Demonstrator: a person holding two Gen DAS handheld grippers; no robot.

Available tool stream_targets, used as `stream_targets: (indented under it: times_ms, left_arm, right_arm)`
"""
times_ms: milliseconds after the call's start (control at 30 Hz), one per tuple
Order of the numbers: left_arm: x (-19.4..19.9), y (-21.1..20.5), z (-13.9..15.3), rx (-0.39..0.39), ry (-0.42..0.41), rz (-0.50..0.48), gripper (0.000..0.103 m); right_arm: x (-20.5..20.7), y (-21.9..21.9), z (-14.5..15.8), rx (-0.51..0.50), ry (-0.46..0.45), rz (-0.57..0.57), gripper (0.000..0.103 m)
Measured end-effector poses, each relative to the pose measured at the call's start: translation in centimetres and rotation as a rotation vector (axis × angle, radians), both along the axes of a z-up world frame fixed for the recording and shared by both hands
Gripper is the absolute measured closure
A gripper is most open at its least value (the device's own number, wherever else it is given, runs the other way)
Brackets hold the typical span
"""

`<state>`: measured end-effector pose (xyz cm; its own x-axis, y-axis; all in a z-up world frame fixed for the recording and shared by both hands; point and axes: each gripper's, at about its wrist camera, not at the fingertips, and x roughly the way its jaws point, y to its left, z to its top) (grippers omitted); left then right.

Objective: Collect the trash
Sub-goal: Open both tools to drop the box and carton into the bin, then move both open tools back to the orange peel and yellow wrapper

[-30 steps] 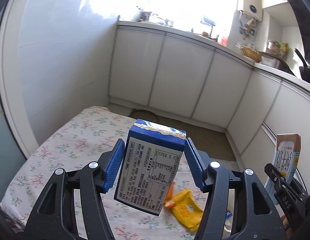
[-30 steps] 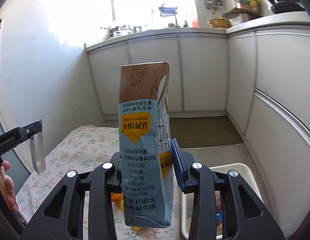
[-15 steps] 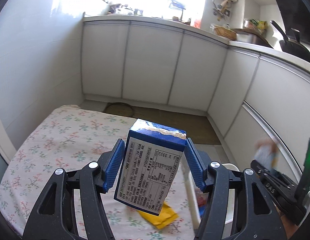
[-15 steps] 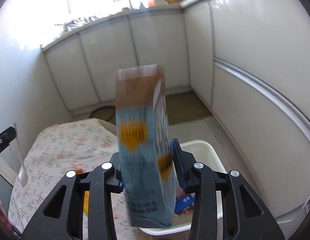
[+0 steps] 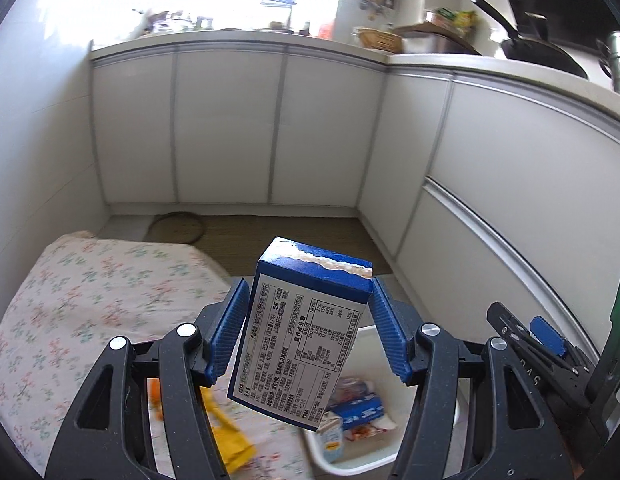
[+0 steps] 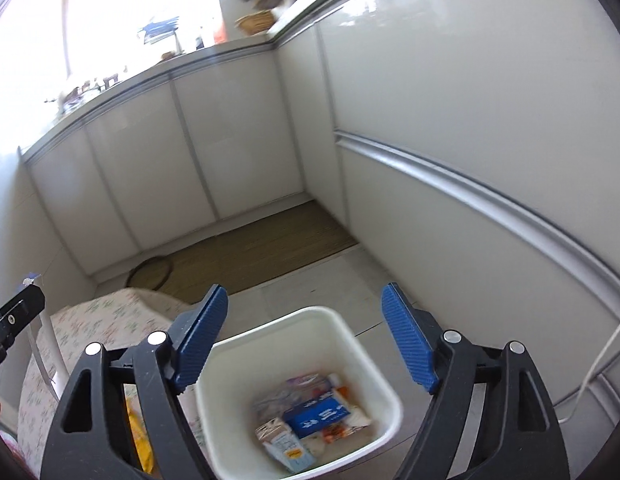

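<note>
My left gripper (image 5: 308,328) is shut on a blue and white carton (image 5: 300,336), held tilted above the edge of the table and the white bin (image 5: 374,462). My right gripper (image 6: 306,344) is open and empty, directly above the white bin (image 6: 230,408). The light blue milk carton (image 6: 284,446) lies in the bin among other wrappers and a blue box (image 6: 322,416). It also shows in the left wrist view (image 5: 332,440). A yellow wrapper (image 5: 230,436) lies on the floral tablecloth (image 5: 82,304) by the bin.
White kitchen cabinets (image 5: 230,128) run along the back and right. A brown mat (image 6: 246,256) covers the floor beyond the bin. The right gripper's body (image 5: 550,360) is at the lower right of the left wrist view. A white cable (image 6: 606,352) hangs at the right.
My right gripper swung over the bin, opened and dropped the light blue milk carton into it. My left gripper carried the blue carton rightward toward the bin.
</note>
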<state>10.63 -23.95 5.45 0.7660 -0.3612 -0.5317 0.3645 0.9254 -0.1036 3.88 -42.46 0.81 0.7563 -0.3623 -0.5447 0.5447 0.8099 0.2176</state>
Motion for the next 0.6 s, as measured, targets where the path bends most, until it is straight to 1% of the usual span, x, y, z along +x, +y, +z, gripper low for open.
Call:
stream_targets:
  times_ms: [67,133,267,433,533,600]
  left_arm:
    - [0.1,-1.4,-0.1,-0.002,0.006,-0.025,0.044]
    - [0.3,-3.0,-0.3,-0.001,0.015,-0.054,0.044]
    - [1.0,-5.9,-1.3,0.000,0.054,-0.106,0.043]
    - [2.0,-8.5,-2.8,0.012,0.118,-0.136,0.041]
    - [2.5,-9.2,-3.5,0.012,0.150,-0.137,0.037]
    - [2.5,-9.3,-3.8,0.022,0.154,-0.132,0.032]
  right_arm:
    - [-0.6,-0.8,0.1,-0.018,0.000,-0.056,0.017]
    - [-1.1,-1.7,0.2,-0.024,-0.001,-0.108,0.014]
    - [-2.1,-3.4,0.1,-0.009,0.001,-0.178,0.013]
    - [-3.2,-5.1,-0.3,-0.004,0.002,-0.251,0.010]
    - [-3.4,-5.6,-0.4,-0.011,0.007,-0.281,0.009]
    - [-3.3,-5.6,-0.5,-0.011,0.014,-0.284,0.009]
